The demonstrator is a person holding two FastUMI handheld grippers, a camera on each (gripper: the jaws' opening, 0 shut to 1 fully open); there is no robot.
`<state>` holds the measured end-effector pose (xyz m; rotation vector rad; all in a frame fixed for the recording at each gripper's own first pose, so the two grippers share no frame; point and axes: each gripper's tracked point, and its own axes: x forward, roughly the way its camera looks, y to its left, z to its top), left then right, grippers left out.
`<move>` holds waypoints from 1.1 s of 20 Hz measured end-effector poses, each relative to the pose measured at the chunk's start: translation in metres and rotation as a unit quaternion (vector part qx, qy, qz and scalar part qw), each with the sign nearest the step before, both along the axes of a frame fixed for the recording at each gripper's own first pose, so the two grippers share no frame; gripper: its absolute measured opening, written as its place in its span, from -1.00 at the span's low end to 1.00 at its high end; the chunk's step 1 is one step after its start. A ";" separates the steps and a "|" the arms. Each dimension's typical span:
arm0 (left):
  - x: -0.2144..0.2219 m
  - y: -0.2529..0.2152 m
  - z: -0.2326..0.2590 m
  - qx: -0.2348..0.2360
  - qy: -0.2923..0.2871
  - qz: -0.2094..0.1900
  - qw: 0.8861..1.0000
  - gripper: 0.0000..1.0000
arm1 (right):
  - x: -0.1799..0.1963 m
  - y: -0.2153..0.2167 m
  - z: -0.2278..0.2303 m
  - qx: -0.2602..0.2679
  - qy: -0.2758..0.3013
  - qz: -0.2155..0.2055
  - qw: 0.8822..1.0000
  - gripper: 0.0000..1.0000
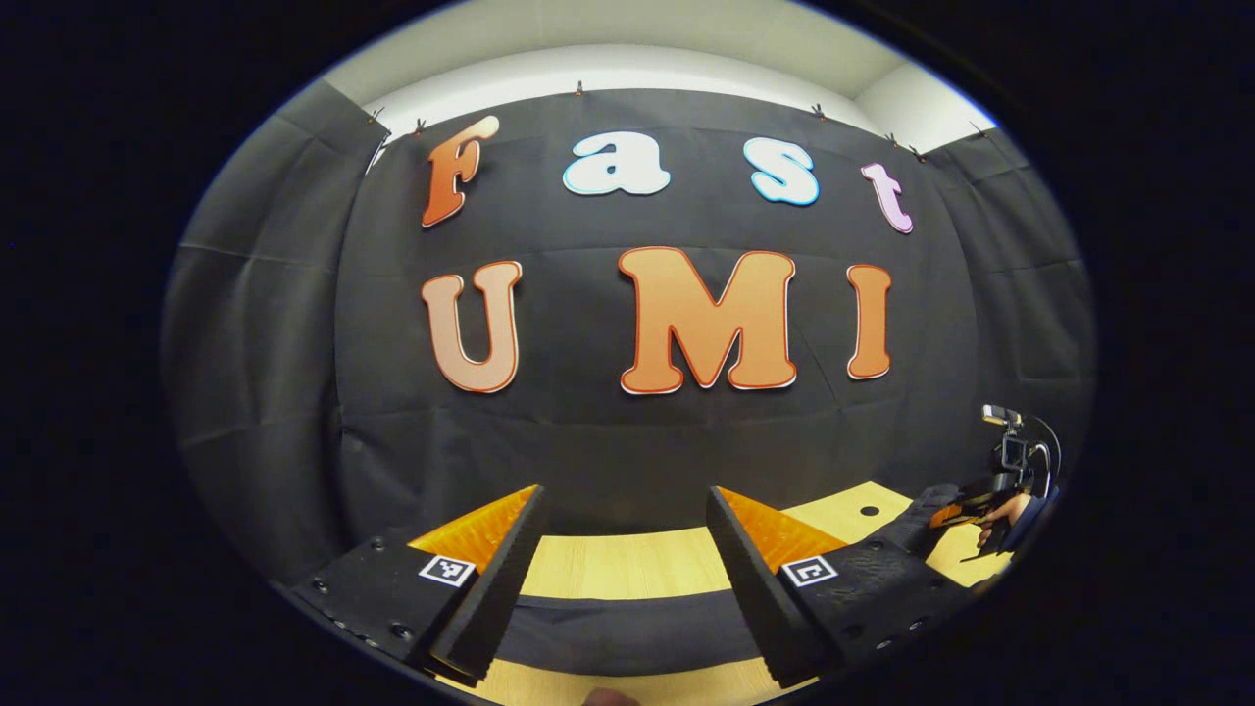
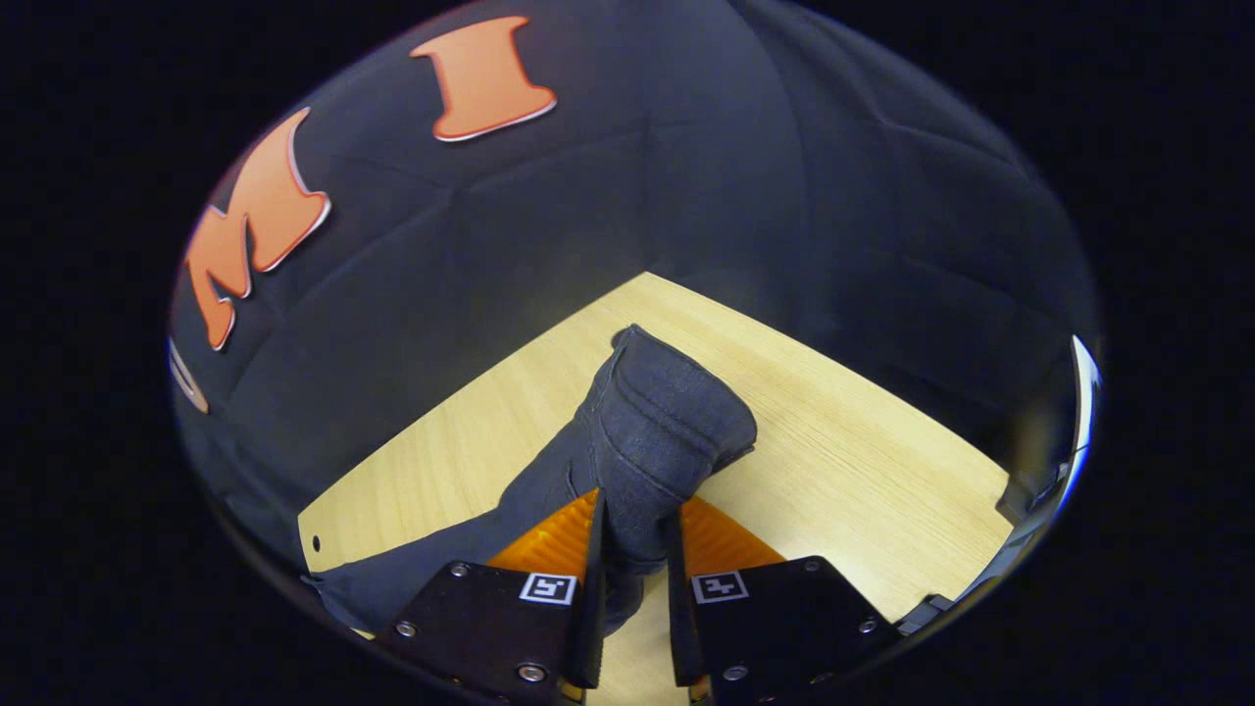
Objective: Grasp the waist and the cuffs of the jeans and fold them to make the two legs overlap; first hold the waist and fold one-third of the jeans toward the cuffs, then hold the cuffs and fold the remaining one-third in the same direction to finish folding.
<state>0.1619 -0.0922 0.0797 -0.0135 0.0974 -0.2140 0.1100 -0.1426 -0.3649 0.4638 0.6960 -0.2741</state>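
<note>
dark blue jeans (image 2: 657,431), pale wood-grain table (image 2: 853,471)

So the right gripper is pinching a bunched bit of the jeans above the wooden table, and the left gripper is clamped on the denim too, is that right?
Not quite. The left gripper is open: in the left gripper view its fingers stand wide apart with nothing between them, the jeans lying below. The rest holds: the right gripper view shows the right gripper shut on a bunched bit of jeans above the wooden table.

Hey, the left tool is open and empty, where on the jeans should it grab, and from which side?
Probably the edge of the jeans lying as a flat dark band across the table, straight between the left tool's open fingers. Come down from above and pinch that edge. The right tool already clamps a bunched end, so take the other end.
</note>
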 end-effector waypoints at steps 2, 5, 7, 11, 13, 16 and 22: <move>-0.003 0.016 -0.001 -0.003 0.001 0.009 1.000 0.94 | -0.001 0.015 0.015 -0.024 -0.013 0.020 0.999 -0.43; -0.008 0.037 -0.006 -0.009 0.009 0.019 1.000 0.94 | -0.001 0.047 0.038 -0.075 -0.032 0.063 0.995 -0.42; -0.010 0.050 -0.008 -0.012 0.012 0.024 1.000 0.93 | -0.003 0.071 0.048 -0.102 -0.041 0.090 0.990 -0.42; -0.015 0.073 -0.008 -0.010 0.013 0.040 0.999 0.93 | -0.003 0.113 0.060 -0.139 -0.054 0.137 0.979 -0.43; -0.016 0.086 -0.010 -0.013 0.015 0.049 0.999 0.94 | -0.001 0.140 0.063 -0.155 -0.060 0.162 0.973 -0.53; -0.017 0.103 -0.012 -0.017 0.020 0.066 0.998 0.94 | 0.000 0.180 0.065 -0.173 -0.067 0.196 0.963 -0.43; -0.017 0.136 -0.021 -0.021 0.033 0.101 0.994 0.95 | -0.014 0.255 0.039 -0.189 -0.056 0.273 0.942 -0.43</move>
